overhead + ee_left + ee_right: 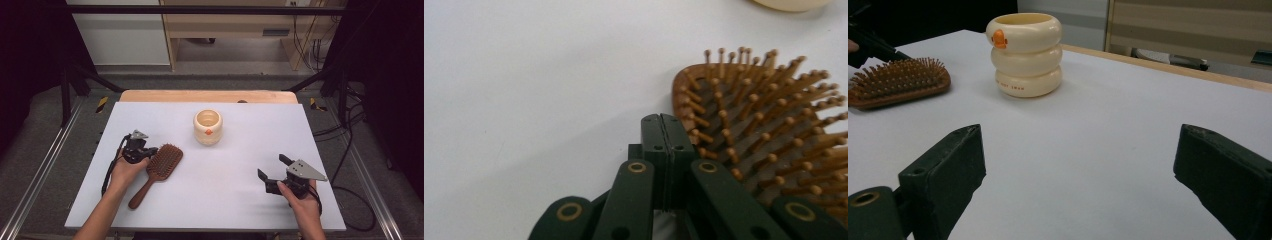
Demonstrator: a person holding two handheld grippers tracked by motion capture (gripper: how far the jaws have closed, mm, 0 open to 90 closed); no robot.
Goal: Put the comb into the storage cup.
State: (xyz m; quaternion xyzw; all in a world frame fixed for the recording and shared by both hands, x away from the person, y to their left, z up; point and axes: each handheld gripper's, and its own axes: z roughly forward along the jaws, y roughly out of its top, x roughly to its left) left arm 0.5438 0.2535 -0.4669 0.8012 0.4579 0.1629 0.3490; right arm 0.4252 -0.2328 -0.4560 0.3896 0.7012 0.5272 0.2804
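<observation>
two tools on the white surface [230,200]. left tool [150,151] at left-centre of the high view, jaws fully closed on nothing, tips touching or just beside the near-left edge of the hairbrush head. in the left gripper view: closed jaw pair at bottom centre, brush bristles right beside it to the right, a bare stretch of white surface to the left.

wooden paddle hairbrush [159,167] lying flat, bristles up, head toward centre of frame, handle angled down-left toward the bottom edge, passing just right of the left hand [126,172]. in the right gripper view, brush head [898,82] at upper left, flat on the surface, with the dark left tool at its far edge.

cream ringed cup [207,127] with small orange mark, upright, upper centre of the high view, well apart from the brush and both tools. upper-left-centre in the right gripper view [1024,54].

right tool [272,172] at lower right of the high view, jaws spread wide, nothing between them, pointing up-left. held by right hand [302,200]. well apart from brush and cup.
</observation>
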